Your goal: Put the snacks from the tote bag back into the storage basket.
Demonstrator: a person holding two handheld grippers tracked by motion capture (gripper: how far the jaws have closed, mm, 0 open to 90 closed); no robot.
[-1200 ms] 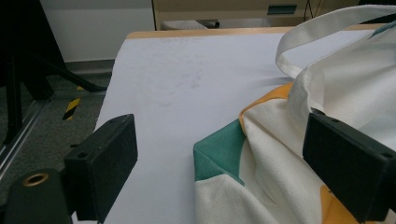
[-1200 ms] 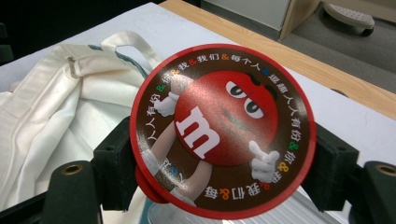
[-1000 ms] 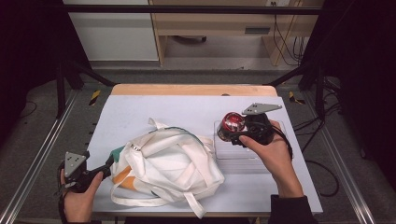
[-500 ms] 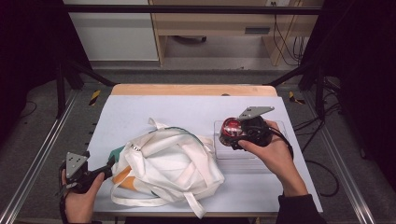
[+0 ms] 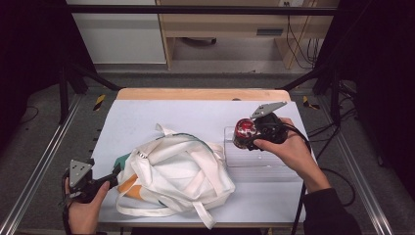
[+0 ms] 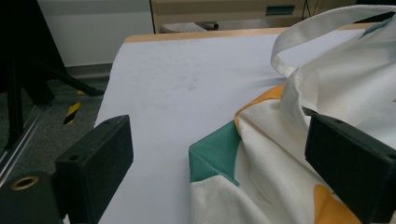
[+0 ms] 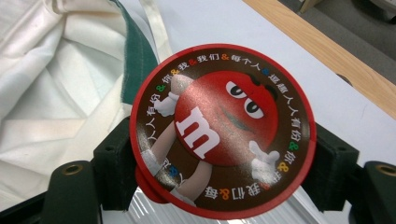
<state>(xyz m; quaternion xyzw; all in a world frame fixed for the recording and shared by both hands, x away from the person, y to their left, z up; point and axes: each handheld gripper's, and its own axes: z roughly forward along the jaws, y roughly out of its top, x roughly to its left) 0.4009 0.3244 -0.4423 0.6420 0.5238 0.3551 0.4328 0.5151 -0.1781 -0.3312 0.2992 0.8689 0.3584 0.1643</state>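
Observation:
A round red candy tin (image 7: pixel 219 126) with a cartoon figure and an "m" on its lid sits between my right gripper's (image 7: pixel 223 164) jaws, which are shut on its sides. In the high view this right gripper (image 5: pixel 244 136) holds the tin (image 5: pixel 242 129) over the near-left corner of a clear plastic box (image 5: pixel 259 160). A white tote bag (image 5: pixel 176 171) with green and orange patches lies crumpled at the table's middle. My left gripper (image 5: pixel 116 172) rests at the bag's left edge. Its jaws stand wide apart, and a corner of the bag (image 6: pixel 261 154) lies loosely between them (image 6: pixel 219 168).
A white sheet (image 5: pixel 186 115) covers the wooden table (image 5: pixel 195 94). Metal rails (image 5: pixel 39 171) run along both sides. Cables (image 5: pixel 337 181) trail off the right edge. A bag strap (image 6: pixel 308 28) loops over the sheet.
The right gripper has shifted slightly with the tin over the clear box. The left gripper and the bag have not moved.

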